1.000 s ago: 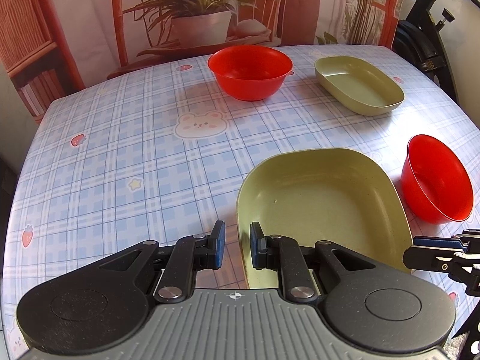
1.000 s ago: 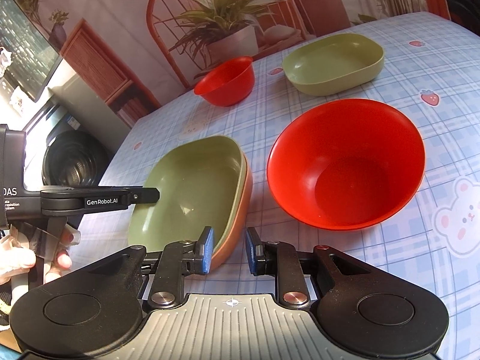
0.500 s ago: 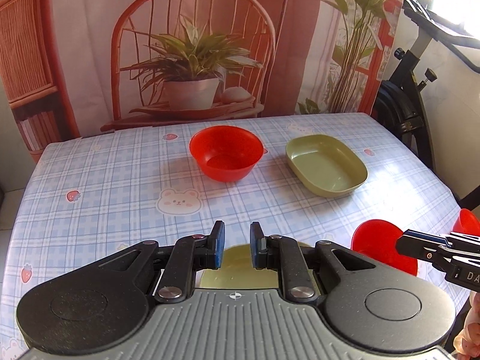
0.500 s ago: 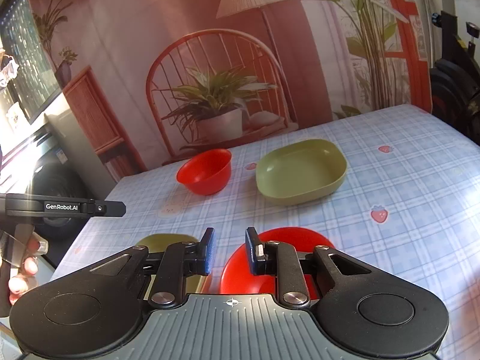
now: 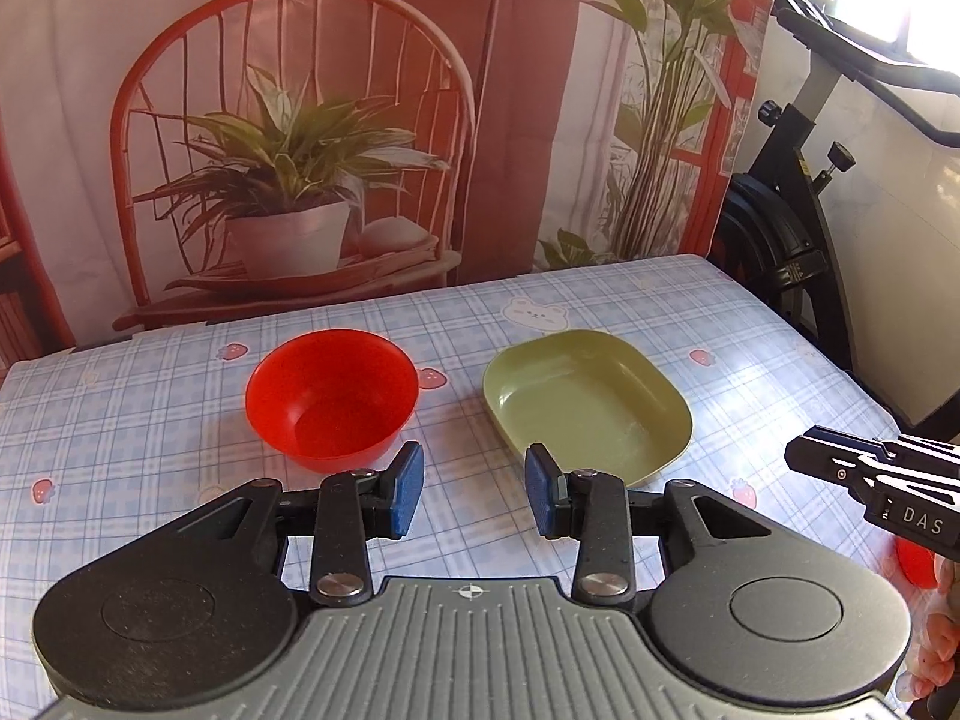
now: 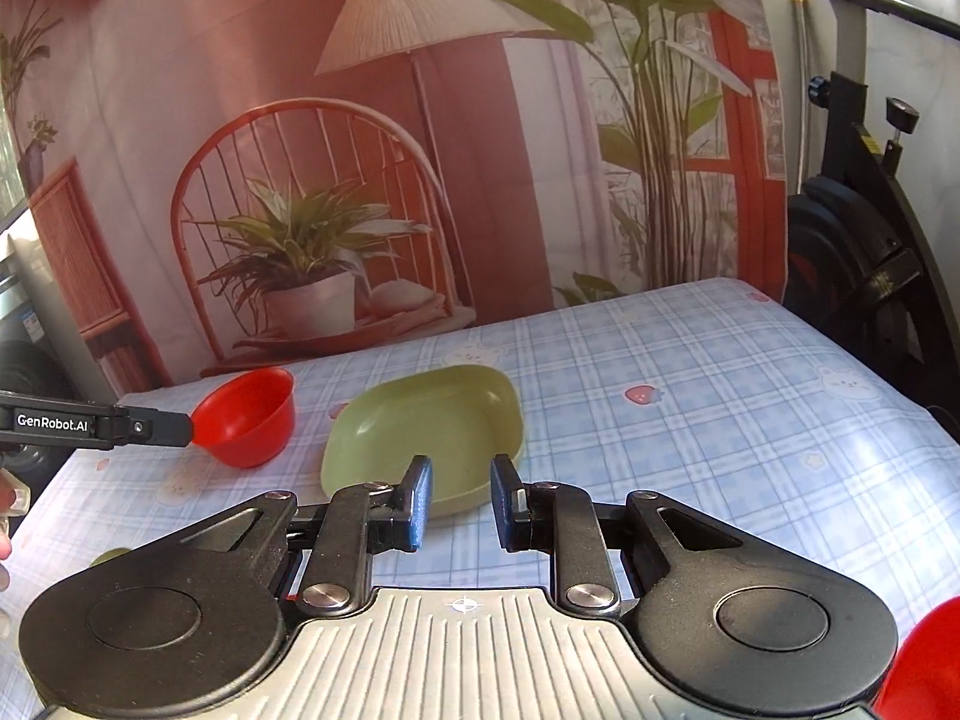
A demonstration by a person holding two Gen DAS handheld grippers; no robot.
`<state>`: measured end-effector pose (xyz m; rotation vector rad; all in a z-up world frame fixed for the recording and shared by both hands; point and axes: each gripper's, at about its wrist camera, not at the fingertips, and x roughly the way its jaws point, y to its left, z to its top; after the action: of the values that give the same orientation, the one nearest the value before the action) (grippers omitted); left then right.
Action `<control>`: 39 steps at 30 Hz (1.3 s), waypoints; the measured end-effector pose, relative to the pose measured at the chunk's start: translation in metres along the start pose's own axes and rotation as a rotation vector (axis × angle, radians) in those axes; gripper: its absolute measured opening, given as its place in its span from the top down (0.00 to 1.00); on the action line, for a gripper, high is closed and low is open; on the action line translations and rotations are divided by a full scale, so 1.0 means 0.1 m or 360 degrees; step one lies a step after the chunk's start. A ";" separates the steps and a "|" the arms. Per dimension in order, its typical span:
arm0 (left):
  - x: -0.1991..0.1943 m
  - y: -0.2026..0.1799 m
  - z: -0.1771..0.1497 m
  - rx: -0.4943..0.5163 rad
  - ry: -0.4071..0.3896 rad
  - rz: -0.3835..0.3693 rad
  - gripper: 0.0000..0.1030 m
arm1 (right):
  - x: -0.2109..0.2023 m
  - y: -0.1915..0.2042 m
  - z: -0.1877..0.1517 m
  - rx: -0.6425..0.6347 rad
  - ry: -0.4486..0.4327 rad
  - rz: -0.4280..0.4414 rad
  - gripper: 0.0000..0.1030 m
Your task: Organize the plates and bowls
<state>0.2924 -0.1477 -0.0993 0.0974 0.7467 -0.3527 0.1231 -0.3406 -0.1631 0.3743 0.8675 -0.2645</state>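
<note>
One red bowl (image 5: 331, 391) and one green plate (image 5: 587, 399) sit on the counter (image 5: 120, 420), plate just right of bowl. Right view alone shows a second red bowl's edge (image 6: 924, 660). Left gripper (image 5: 474, 495) and right gripper (image 6: 461, 501) spread, empty.

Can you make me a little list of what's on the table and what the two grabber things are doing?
table: blue checked cloth with bears and strawberries
far red bowl: upright, empty, left of the green dish
green dish: upright, empty, apart from the bowl
near red bowl: only an edge shows at the right
left gripper: open, holding nothing, above the table
right gripper: open, holding nothing, pointed at the green dish
behind the table: printed backdrop, exercise bike
</note>
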 end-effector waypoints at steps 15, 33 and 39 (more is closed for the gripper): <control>1.06 -0.04 0.02 -0.0110 0.0224 0.0013 0.62 | 1.03 -0.41 0.06 0.0107 0.0147 -0.0015 0.80; 1.08 -0.13 -0.02 -0.0037 0.0243 -0.0094 0.85 | 0.98 -0.30 0.04 0.0089 0.0171 0.0034 0.88; 0.75 -0.11 0.02 0.0008 0.0155 -0.0095 0.85 | 0.65 -0.12 0.09 0.0104 0.0130 0.0051 0.88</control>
<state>0.3405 -0.1797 -0.1484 0.0974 0.8462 -0.4088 0.1652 -0.3600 -0.2116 0.4620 0.9341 -0.2495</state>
